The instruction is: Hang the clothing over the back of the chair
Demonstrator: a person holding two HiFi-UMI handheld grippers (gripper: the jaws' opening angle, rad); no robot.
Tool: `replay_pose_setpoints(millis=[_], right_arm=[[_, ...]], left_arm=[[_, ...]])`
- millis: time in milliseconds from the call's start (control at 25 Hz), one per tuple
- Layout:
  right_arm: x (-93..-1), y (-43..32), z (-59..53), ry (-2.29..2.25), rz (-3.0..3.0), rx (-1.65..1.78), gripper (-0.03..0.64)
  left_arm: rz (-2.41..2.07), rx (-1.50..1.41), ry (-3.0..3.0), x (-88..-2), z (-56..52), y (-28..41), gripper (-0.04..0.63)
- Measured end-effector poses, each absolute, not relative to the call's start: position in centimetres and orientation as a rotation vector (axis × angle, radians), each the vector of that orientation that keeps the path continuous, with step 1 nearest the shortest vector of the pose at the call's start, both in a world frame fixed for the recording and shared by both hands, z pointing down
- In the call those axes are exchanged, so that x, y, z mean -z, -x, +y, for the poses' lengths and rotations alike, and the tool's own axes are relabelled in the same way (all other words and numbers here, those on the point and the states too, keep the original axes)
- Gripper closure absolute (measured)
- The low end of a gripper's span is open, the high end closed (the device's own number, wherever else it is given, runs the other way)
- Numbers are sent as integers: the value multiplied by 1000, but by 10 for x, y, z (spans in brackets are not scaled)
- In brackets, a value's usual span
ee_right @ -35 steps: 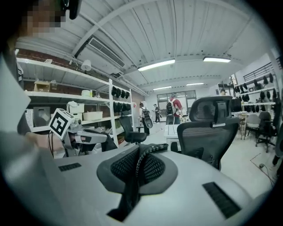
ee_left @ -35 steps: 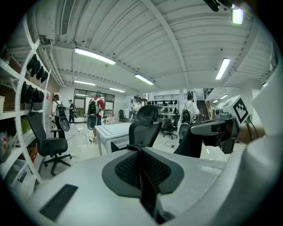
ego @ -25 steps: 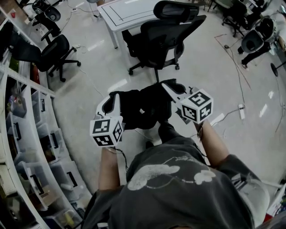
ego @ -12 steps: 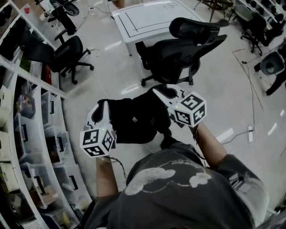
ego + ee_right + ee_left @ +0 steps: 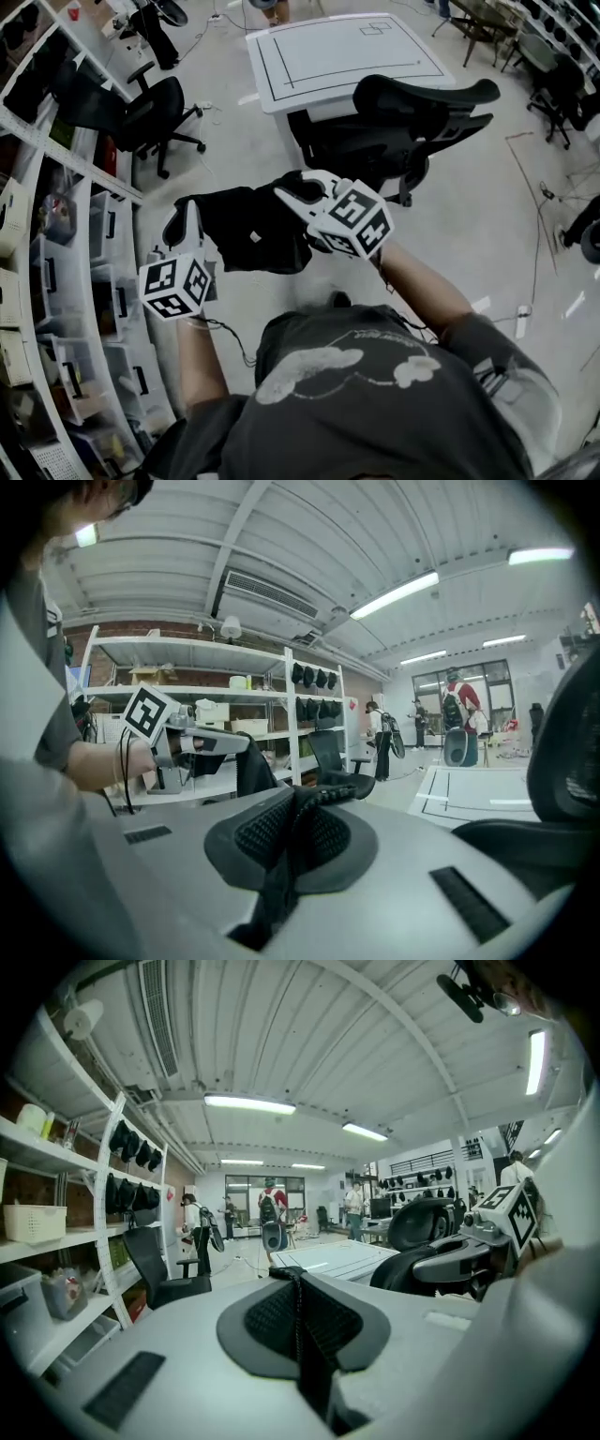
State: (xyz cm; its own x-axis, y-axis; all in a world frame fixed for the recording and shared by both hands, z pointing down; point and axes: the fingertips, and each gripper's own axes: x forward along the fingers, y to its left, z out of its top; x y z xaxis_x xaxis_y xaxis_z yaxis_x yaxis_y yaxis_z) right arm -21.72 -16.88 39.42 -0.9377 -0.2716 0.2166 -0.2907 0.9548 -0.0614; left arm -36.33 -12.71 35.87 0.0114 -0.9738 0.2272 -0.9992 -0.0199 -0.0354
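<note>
The black garment [image 5: 251,232] is held clenched in the jaws of the left gripper [image 5: 186,217] and the right gripper [image 5: 292,193]; the office chair [image 5: 412,131] is seen beyond them.

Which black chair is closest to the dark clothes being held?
The big black mesh office chair with a headrest, beside the white table, just beyond the black clothing. The smaller black chair by the shelves stands farther left.

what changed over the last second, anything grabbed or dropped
The left gripper and right gripper carried the black cloth garment closer to the black mesh office chair. Nothing was grabbed or released: both stay shut on the garment, which is not yet on the chair.
</note>
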Motion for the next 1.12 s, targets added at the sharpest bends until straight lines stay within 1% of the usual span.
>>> replay_pose_setpoints(millis=[240, 360, 680, 880, 1120], right_arm=[[-383, 232, -206, -455, -2900, -71, 624], [-379, 240, -226, -475, -2910, -103, 624], [-339, 265, -303, -573, -2923, -116, 624], [-319, 285, -351, -622, -2895, -40, 624], [-276, 271, -406, -829, -2857, 15, 624]], left_arm=[[-2115, -270, -2157, -350, -161, 349, 591], [-2085, -265, -2207, -348, -184, 343, 591], [-2003, -144, -2344, -316, -273, 355, 591], [-1908, -113, -2470, -299, -327, 356, 591], [-1807, -42, -2632, -260, -372, 354, 591]])
